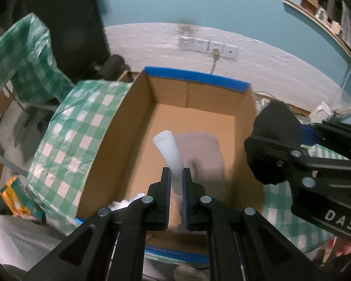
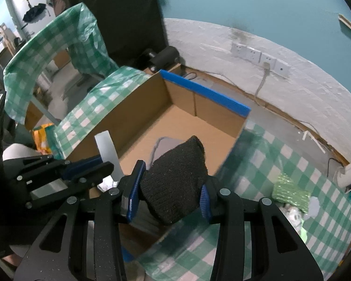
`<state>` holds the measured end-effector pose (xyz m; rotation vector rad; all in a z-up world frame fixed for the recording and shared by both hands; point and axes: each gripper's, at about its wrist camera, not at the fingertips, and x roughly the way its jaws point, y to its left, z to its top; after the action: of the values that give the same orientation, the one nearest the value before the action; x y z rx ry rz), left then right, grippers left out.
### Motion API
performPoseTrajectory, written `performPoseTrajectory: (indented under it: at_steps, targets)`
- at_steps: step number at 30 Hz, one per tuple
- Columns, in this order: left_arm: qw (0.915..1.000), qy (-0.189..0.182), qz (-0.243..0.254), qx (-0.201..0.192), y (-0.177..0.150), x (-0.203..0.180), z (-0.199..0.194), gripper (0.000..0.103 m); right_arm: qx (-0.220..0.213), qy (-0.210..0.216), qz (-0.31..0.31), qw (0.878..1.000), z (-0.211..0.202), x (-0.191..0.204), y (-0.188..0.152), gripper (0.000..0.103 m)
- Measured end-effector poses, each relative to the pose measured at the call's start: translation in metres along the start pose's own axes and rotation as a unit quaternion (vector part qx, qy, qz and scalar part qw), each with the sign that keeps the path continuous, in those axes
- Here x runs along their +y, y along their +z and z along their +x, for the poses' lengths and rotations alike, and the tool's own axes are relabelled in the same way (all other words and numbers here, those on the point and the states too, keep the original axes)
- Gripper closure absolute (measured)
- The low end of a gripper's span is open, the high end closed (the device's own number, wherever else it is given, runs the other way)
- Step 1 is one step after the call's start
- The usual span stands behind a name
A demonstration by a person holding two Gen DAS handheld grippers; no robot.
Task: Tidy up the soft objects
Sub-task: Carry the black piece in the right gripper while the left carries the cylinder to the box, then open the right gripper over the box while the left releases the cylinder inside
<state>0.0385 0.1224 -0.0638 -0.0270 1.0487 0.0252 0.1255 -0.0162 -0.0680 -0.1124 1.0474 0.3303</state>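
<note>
My left gripper (image 1: 176,172) is shut on a thin white soft piece (image 1: 168,149) that sticks up over the open cardboard box (image 1: 199,93). A folded grey cloth (image 1: 203,154) lies on the box floor just beyond it. My right gripper (image 2: 169,181) is shut on a bundled black knit cloth (image 2: 177,182), held above the box's right wall (image 2: 229,154). In the right wrist view the left gripper (image 2: 100,164) with its white piece (image 2: 107,149) is at the left. In the left wrist view the right gripper (image 1: 264,161) and black cloth (image 1: 273,126) are at the right.
The box has blue tape (image 2: 206,93) along its rim and stands on a table with a green-checked cover (image 2: 280,171). A green crinkled soft item (image 2: 290,194) lies on the table at right. Wall sockets (image 1: 208,46) and cables (image 2: 262,84) are behind the box.
</note>
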Motion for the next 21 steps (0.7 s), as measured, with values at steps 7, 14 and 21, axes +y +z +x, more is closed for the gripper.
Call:
performPoseTrajectory:
  at_steps: [7,14,21]
  targets:
    - [0.9994,0.017,-0.018,0.023,-0.004,0.017,0.016,0.092,0.024,0.015,0.005,1.0,0.022,0.006,0.001,0.06]
    - [0.9982,0.042,-0.031,0.03,-0.004,0.023,0.018,0.06,0.032,0.015,0.011,0.999,0.03,0.006,0.0,0.043]
    - [0.9983,0.046,-0.028,0.02,-0.002,0.019,0.014,0.045,0.019,0.002,0.018,1.0,0.021,-0.002,-0.002,0.035]
